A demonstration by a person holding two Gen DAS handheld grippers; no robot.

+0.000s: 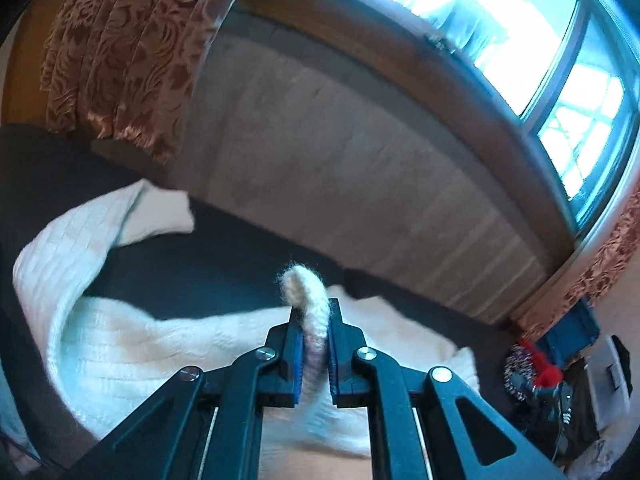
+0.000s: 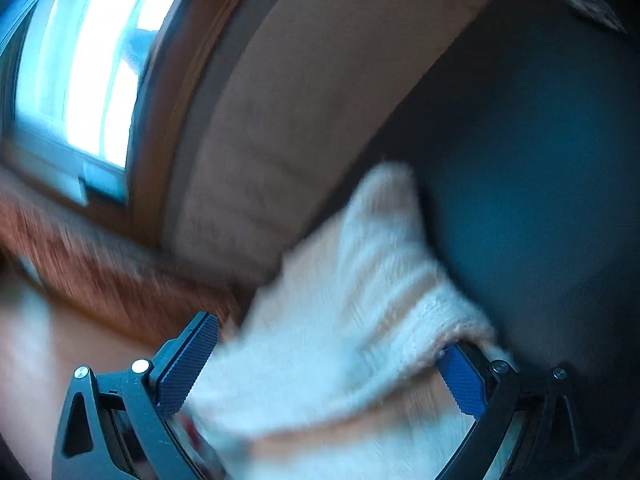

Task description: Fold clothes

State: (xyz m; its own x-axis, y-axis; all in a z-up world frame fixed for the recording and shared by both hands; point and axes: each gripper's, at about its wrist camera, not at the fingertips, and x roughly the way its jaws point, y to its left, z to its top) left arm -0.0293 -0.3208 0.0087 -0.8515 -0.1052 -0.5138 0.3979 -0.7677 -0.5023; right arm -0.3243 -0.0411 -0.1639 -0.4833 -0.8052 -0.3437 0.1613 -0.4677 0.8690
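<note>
**A:** where's the white knit sweater at? Left gripper looks clamped tight on a fuzzy edge of it, the rest trailing to the lower left over the dark sofa.

**B:** yep. Right gripper is spread fully wide, knit lying between its pads, not pinched. I reckon the left one's nearer to leading the fold.

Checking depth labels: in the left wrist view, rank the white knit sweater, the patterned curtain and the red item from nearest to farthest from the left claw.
1. White knit sweater: an edge pinched in the left claw.
2. Red item: low right, among clutter.
3. Patterned curtain: upper left, beside the wall.
</note>
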